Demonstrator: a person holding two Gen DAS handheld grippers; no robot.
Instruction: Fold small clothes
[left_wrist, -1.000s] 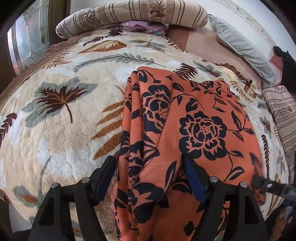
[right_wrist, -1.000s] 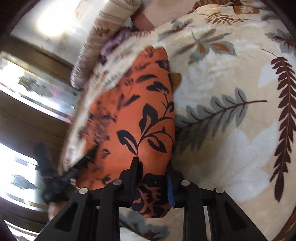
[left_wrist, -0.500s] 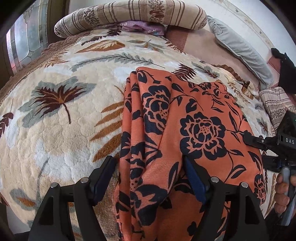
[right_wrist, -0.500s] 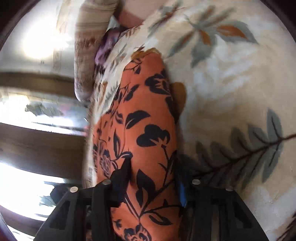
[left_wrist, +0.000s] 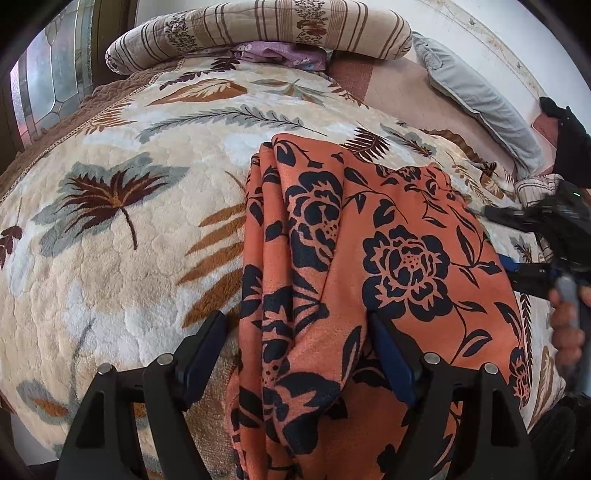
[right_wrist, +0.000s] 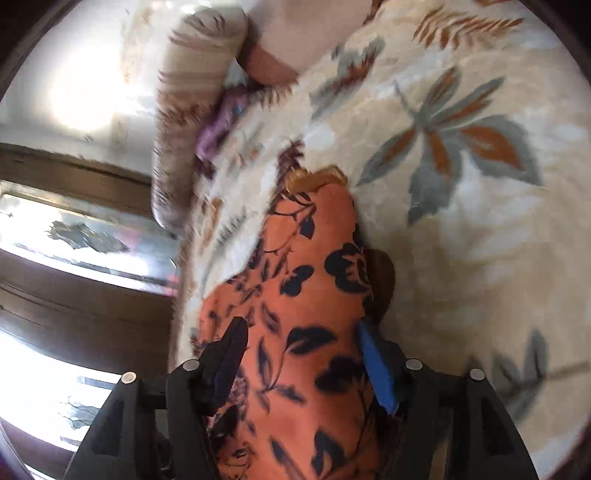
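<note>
An orange cloth with a black flower print (left_wrist: 388, 258) lies folded lengthwise on the leaf-patterned blanket (left_wrist: 129, 277), its near end hanging over the bed's edge. My left gripper (left_wrist: 295, 347) stands open and wide over that near end. Its right pad rests in a fold and its left pad is on the blanket beside the cloth. In the right wrist view the same cloth (right_wrist: 306, 314) runs between the jaws of my right gripper (right_wrist: 303, 354). Those jaws are opening and the pads no longer pinch the cloth. The right gripper (left_wrist: 498, 236) also shows at the cloth's right edge, held by a hand (left_wrist: 565, 332).
A striped bolster (left_wrist: 258, 33) and a purple cloth (left_wrist: 280, 55) lie at the head of the bed, with a grey pillow (left_wrist: 476, 92) to the right. A patterned glass window (left_wrist: 48, 81) stands past the bed's left side. The blanket is bare left of the cloth.
The right gripper's jaws have spread apart from a pinch on the cloth's edge, and it has slid along the cloth's right side. The left gripper has kept still.
</note>
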